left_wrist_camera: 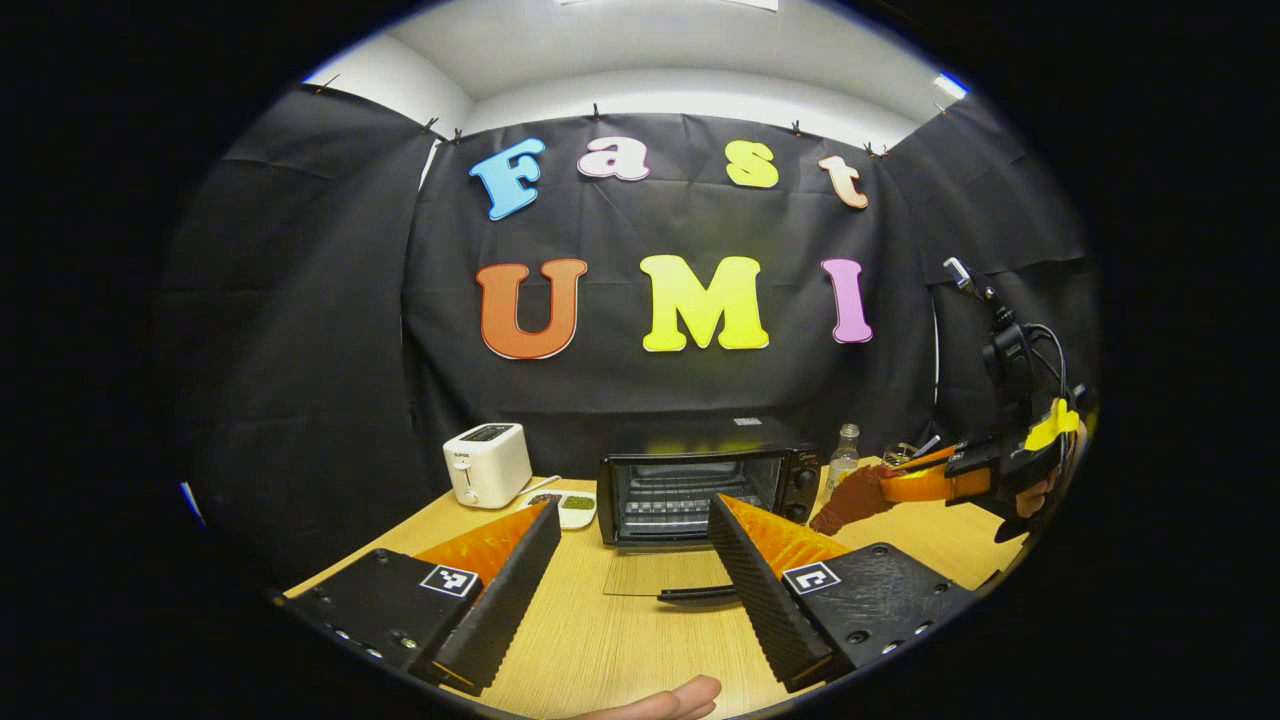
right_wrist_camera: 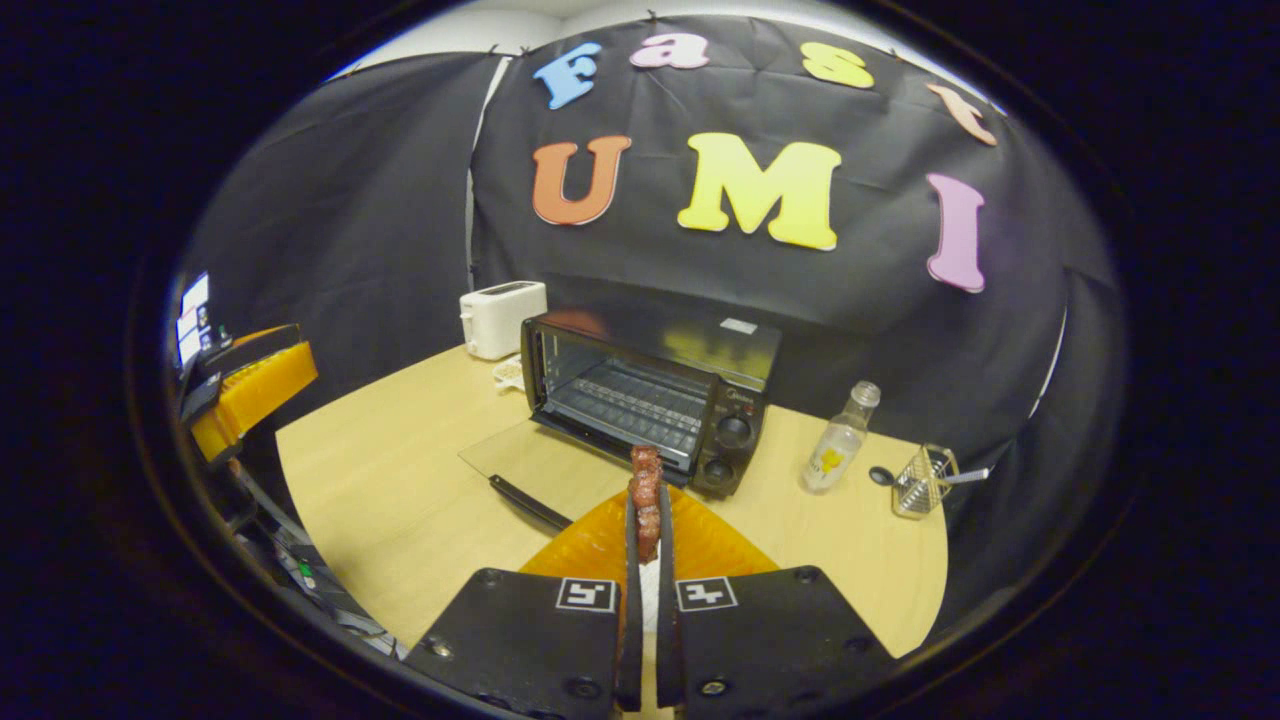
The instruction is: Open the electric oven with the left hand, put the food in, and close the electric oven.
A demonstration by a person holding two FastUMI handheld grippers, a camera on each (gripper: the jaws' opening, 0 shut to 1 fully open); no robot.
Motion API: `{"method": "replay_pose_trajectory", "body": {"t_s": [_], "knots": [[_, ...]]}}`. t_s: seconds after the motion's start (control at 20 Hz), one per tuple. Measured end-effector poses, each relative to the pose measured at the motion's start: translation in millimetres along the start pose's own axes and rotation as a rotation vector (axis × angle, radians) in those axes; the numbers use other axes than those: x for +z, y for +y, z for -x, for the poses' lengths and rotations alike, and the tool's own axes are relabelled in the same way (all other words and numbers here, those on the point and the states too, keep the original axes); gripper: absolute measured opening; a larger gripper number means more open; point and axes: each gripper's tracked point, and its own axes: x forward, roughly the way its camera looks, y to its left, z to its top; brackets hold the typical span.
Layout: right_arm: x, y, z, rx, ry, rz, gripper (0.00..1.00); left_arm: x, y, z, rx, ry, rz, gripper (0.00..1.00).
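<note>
The electric oven [right_wrist_camera: 650,405] stood on the wooden table [right_wrist_camera: 400,490] with its glass door [right_wrist_camera: 530,465] folded down flat and its wire rack exposed. The right gripper [right_wrist_camera: 647,520] hovered above the table in front of the oven, fingers clamped on a skewer of food [right_wrist_camera: 646,495] that stood upright between them. In the left gripper view, the left gripper [left_wrist_camera: 635,560] was held low and level facing the oven, fingers spread wide and grasping nothing, the door's handle [left_wrist_camera: 700,594] lying between them. A white toaster [left_wrist_camera: 487,464] sat beside the oven.
</note>
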Motion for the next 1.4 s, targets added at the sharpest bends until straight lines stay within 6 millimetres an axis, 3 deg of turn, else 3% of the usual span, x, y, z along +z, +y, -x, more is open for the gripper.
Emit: {"method": "replay_pose_trajectory", "body": {"t_s": [0.4, 0.7, 0.95, 1.2, 1.4], "knots": [[16, 52, -68, -0.030, -0.062, 0.038, 0.09, -23, 22, -2, 0.018, 0.047, 0.016, 0.95], [23, 50, -120, -0.107, -0.120, 0.033, 0.09, -37, 36, -6, 0.058, 0.071, 0.005, 0.95], [27, 48, -158, -0.120, -0.143, -0.022, 0.09, -48, 33, -12, 0.043, 0.091, 0.002, 0.95], [42, 51, -193, -0.085, -0.179, -0.170, 0.09, -47, 36, -20, 0.047, 0.093, 0.015, 0.95], [44, 58, -230, 0.000, -0.136, -0.421, 0.08, -47, 42, -23, 0.054, 0.091, 0.030, 0.95]]}}
